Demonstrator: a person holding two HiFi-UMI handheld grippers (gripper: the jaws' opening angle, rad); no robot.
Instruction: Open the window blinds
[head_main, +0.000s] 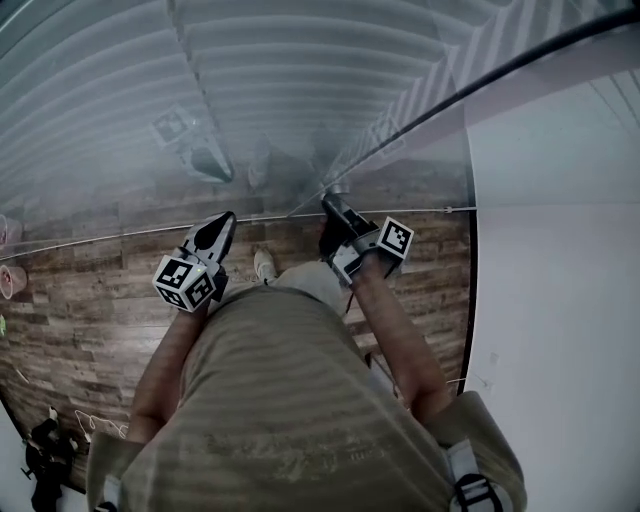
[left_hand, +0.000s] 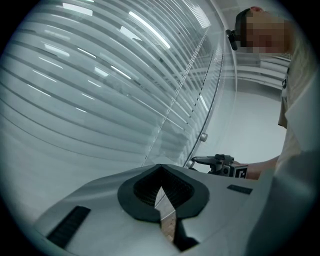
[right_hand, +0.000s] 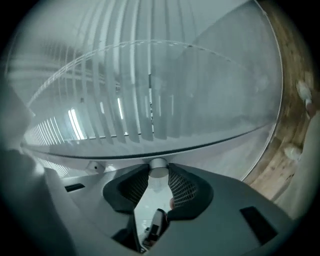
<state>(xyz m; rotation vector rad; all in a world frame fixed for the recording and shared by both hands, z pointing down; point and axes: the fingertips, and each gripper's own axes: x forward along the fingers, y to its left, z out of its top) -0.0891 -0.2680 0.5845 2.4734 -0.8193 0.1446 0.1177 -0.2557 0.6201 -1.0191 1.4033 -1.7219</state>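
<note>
Wood-plank floor (head_main: 80, 300) underfoot, with white horizontal slatted window blinds (left_hand: 100, 90) behind glass straight ahead. At left: left tongs (head_main: 224, 222) closed together, empty, tips near the glass but apart from it. At right: right tongs (right_hand: 158, 174) narrowed onto a small round silvery knob (right_hand: 158, 166) by the dark edge of the pane, beside the blinds. Farther right: plain white wall (head_main: 560, 300).

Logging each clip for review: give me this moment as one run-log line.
stage: knob gripped | right gripper: jaws clamped on knob | left gripper: jaws shut, empty | blinds: lowered
</note>
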